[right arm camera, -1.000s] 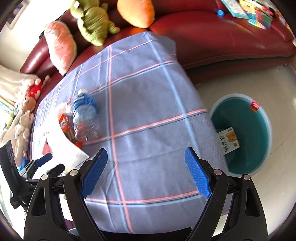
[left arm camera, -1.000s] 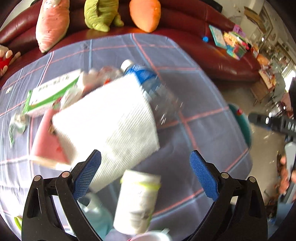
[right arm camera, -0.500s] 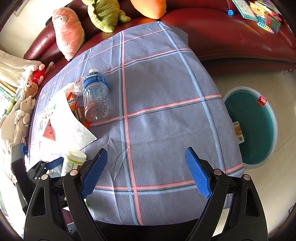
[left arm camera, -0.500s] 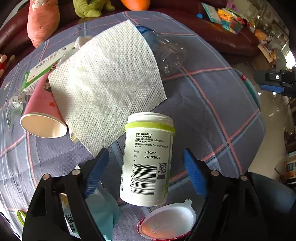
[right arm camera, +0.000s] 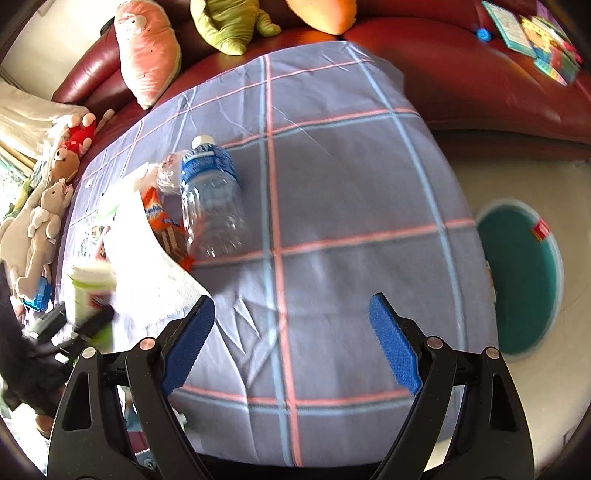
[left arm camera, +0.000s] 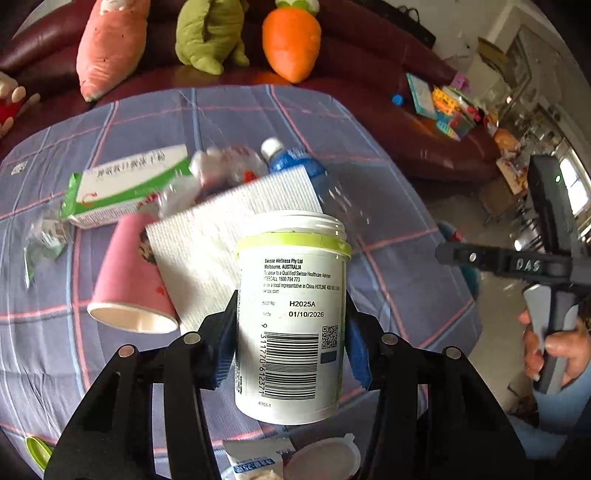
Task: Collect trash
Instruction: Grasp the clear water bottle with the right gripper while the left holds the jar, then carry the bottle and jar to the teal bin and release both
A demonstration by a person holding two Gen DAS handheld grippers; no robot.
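Observation:
My left gripper is shut on a white supplement jar with a green band, held upright over the checked tablecloth; the jar also shows in the right wrist view. Behind it lie a paper towel, a pink paper cup on its side, a green-and-white box and a clear water bottle. My right gripper is open and empty above the cloth's near right part. A teal trash bin stands on the floor to the right.
Snack wrappers lie beside the bottle. A lidded white cup sits under the jar. A red sofa with plush toys and books borders the far side. Stuffed animals lie left.
My left gripper closed its jaws on the white jar and lifted it off the cloth. The right gripper drifted left over the table, still open.

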